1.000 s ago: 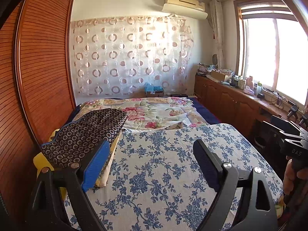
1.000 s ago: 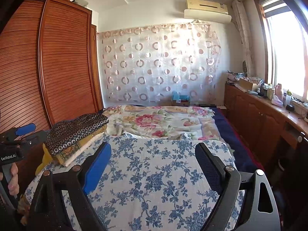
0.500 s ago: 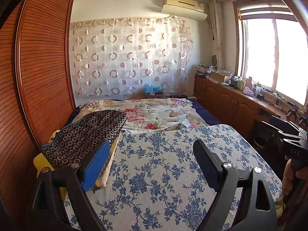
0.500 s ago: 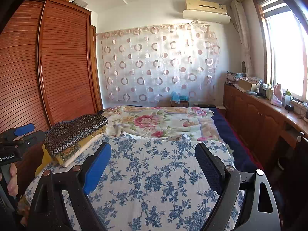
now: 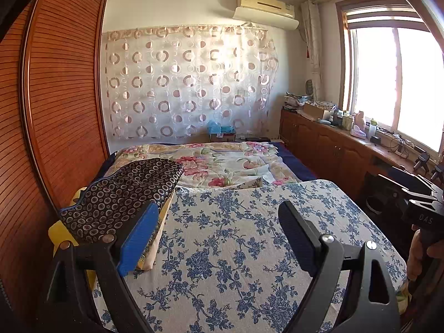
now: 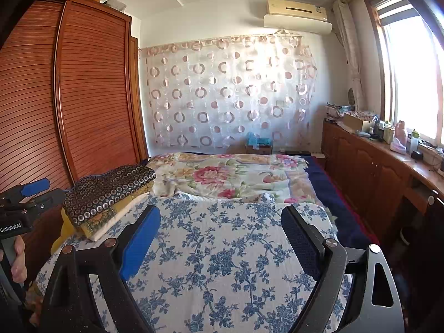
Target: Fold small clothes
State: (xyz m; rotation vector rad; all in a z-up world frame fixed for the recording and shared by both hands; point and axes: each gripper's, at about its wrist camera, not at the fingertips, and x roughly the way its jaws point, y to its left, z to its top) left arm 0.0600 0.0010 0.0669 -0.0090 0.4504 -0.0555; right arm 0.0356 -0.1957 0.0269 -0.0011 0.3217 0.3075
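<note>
A stack of folded clothes lies at the left edge of the bed, topped by a dark piece with small rings (image 5: pixel 122 194), with yellow and cream pieces under it (image 6: pixel 111 216). A blue-flowered white cloth (image 5: pixel 236 244) covers the near part of the bed (image 6: pixel 222 249). My left gripper (image 5: pixel 217 236) is open and empty, held above this cloth, just right of the stack. My right gripper (image 6: pixel 222 236) is open and empty above the cloth too. The left gripper's body shows at the far left of the right wrist view (image 6: pixel 25 208).
A pink-flowered quilt (image 5: pixel 222 163) covers the far half of the bed. A slatted wooden wardrobe (image 5: pixel 55 111) stands close on the left. A wooden cabinet (image 5: pixel 347 149) with clutter runs under the window on the right. A ring-patterned curtain (image 6: pixel 227 91) hangs at the back.
Both grippers have tilted or drifted very slightly; the view has shifted a little. Nothing was taken hold of or let go.
</note>
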